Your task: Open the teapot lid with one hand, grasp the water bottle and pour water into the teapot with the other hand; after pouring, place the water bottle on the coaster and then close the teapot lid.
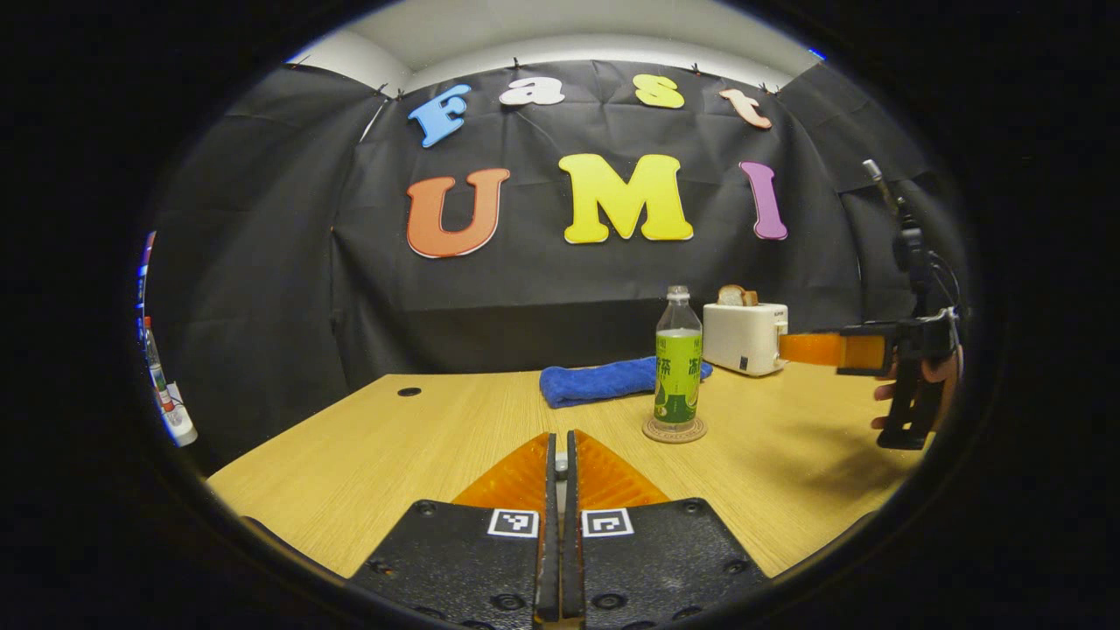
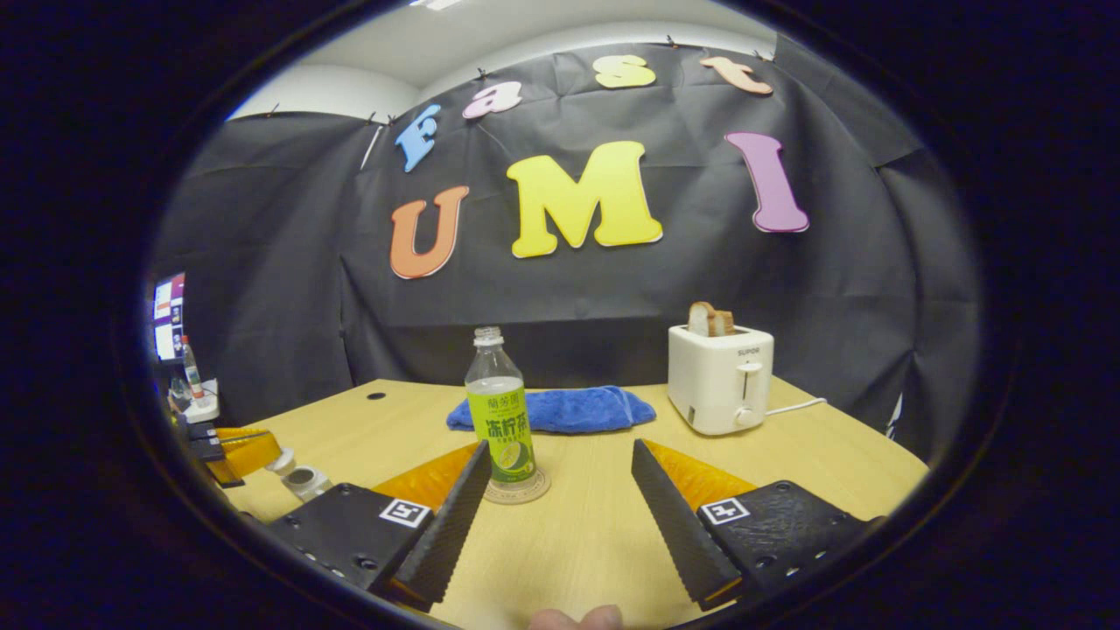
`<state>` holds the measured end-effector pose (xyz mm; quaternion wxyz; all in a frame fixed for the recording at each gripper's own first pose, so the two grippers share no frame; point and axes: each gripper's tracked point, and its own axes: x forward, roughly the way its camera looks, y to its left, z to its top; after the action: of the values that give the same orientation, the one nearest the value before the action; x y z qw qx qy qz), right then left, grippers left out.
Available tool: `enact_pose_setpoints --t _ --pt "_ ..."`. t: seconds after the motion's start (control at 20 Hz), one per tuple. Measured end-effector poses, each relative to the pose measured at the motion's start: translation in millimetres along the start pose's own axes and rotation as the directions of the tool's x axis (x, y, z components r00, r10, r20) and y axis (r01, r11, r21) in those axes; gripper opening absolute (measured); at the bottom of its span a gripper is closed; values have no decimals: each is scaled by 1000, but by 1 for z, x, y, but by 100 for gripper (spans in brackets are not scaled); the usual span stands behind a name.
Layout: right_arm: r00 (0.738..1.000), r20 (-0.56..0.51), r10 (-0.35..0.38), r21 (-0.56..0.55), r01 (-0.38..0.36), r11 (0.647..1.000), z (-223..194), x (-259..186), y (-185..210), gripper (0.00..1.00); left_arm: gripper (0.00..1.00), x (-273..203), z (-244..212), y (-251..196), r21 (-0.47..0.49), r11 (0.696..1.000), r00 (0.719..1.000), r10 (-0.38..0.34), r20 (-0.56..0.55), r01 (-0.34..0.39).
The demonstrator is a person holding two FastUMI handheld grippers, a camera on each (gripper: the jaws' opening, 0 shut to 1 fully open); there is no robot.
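bottle stands uncapped on the coaster, claws apart from it

your water bottle (image 2: 500, 416) stands upright on the round coaster (image 2: 518, 491), about the middle of the bench (image 2: 814, 455) and in front of the folded blue towel (image 2: 560, 409) that lies toward the far edge. no cap shows on its neck, so any tilt will let water out. it looks like thin clear plastic with a slick printed label around the lower body; judge it as light, a little soft and easy to squash. take it at the labelled middle, where the wall is straight, and press gently; the narrow shoulder above would slip. how much liquid is inside you cannot tell through the label; the clear upper part looks empty.

your right claw (image 2: 560, 503) is released, fingers spread wide, with the bottle just beyond the tip of one finger and not touched. your left claw (image 1: 561, 459) is clenched, the two fingers together, and something small and pale sits in the slit between them; what it is you cannot tell.

near the left edge of the bench in the right gripper view, a small pale thing with a dark round opening (image 2: 302, 478) stands; it may be the teapot, but it is too small to be sure. a white toaster (image 2: 720, 376) with bread stands at the far right corner.
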<state>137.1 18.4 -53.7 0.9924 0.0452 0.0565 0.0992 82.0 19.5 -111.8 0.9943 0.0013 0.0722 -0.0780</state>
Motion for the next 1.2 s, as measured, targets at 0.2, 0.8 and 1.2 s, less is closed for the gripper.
enact_pose_setpoints --t 0.2,0.8,1.2 --pt "1000 22 -7 32 7 999 2 -30 -9 96 4 12 -7 5 -20 1000 1000 21 -8 -21" --pt "1000 6 4 62 -4 998 -6 -45 -12 96 5 14 -13 12 -76 996 999 45 -22 -47" --pt "1000 8 17 64 -18 998 -8 -47 -13 96 5 14 -16 13 -65 996 997 63 -48 -66"
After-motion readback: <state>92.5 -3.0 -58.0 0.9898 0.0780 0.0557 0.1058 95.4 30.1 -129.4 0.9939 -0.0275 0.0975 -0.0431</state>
